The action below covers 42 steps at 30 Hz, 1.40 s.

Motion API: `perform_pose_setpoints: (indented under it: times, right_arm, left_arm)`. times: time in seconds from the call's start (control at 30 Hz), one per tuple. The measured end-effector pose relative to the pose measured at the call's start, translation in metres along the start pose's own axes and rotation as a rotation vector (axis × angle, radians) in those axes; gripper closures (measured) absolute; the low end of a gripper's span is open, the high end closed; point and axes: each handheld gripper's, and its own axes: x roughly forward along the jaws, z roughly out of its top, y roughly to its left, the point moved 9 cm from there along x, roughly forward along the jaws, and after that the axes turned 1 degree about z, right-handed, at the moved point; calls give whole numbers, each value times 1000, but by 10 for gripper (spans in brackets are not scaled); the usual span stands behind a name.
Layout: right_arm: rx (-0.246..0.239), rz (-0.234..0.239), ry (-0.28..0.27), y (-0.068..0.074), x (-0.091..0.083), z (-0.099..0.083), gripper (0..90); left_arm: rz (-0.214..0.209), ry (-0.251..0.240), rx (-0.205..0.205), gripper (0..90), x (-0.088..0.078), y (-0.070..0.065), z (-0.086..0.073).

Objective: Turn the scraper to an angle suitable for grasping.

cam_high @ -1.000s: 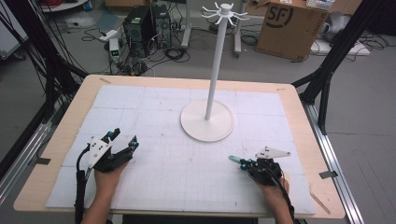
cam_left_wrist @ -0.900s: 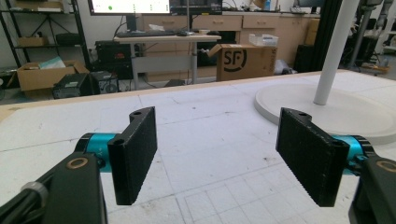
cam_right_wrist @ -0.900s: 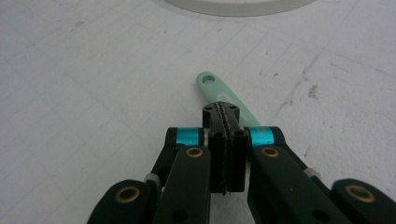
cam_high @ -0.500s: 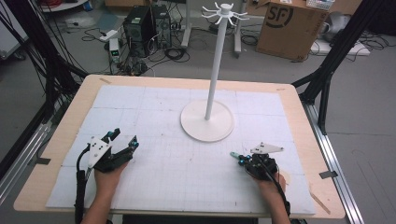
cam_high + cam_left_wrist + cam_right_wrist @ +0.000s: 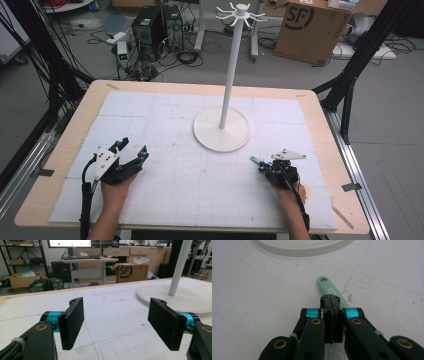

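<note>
the right gripper sits low over the white gridded mat on the worktop, toward the near right part, with the person's right hand behind it. in the right gripper view its jaws are pressed together with no gap to be seen between the pads. a mint-green handle with a round hole at its far end sticks out from under and beyond the closed jaw tips, lying flat or nearly flat on the mat; the near end of it runs in beneath the jaws, and whether the pads pinch that end cannot be told. in the high view the green tip pokes out toward the left of the gripper, pointing roughly at the round base of the white stand, near it but apart.

the left gripper rests on the near left part of the mat, held by the left hand. its jaws stand wide apart with nothing between them; in the left gripper view just bare mat lies between the two black pads, and the stand's base lies ahead to the right, well clear.
</note>
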Motion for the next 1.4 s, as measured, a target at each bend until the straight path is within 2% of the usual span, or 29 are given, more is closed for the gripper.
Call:
perform_pose_setpoints:
  times: [0.2, 0.47, 0.5, 0.53, 0.57, 0.6, 0.63, 0.77, 0.87, 0.97, 1.03, 1.07, 1.1, 1.2, 1.23, 1.3, 1.33, 1.4]
  right_arm:
    - [19, -25, -7, -3, 2, 1, 900]
    - [25, -29, -11, -4, 2, 1, 900]
    - [19, -27, -31, -4, 0, 3, 889]
    - [23, -29, -60, -4, -2, 5, 805]
    - [23, -29, -60, -4, -2, 5, 805]
    - [46, -15, -96, -5, -6, 8, 686]
    - [59, -10, -113, -5, -8, 9, 643]
    - [88, -38, -192, -11, -18, 12, 456]
    - [120, -79, -268, -17, -30, 15, 378]
    - [117, -123, -357, -25, -44, 16, 354]
    - [128, -131, -374, -28, -48, 15, 339]
    - [145, -164, -414, -37, -55, 15, 309]
    - [168, -174, -433, -40, -59, 14, 309]
    - [216, -234, -479, -52, -70, 10, 300]
    - [216, -234, -479, -52, -70, 10, 300]
    - [246, -296, -515, -61, -79, 6, 294]
    - [246, -296, -515, -61, -79, 6, 294]
    - [236, -346, -532, -66, -82, 4, 275]
  left_arm:
    - [0, -1, 1, 296, 0, 0, 0]
    - [-1, 0, 2, 296, 0, 0, 0]
    - [-1, 1, 3, 296, 0, 0, 0]
    - [-2, 2, 4, 296, 0, 0, 0]
    - [-2, 2, 4, 297, 0, 0, 0]
    - [0, -1, 2, 296, 0, 0, 0]
    - [-1, -1, 1, 296, 0, 0, 0]
    - [-3, 0, 3, 296, 0, 0, 0]
    - [-4, -1, 4, 296, 0, -1, 0]
    - [-5, -2, 2, 296, 0, -1, 0]
    - [-6, -1, 3, 296, 0, -1, 0]
    - [-6, -2, 1, 296, 0, -1, 0]
    - [-7, -3, 1, 296, 0, -1, 0]
    - [-7, -1, 2, 296, 0, -1, 0]
    - [-6, -1, -2, 296, 0, -1, 0]
    - [-8, -1, 2, 296, 0, -1, 0]
    - [-8, -2, 2, 296, 0, -1, 0]
    - [-8, -1, 3, 296, 0, -1, 0]
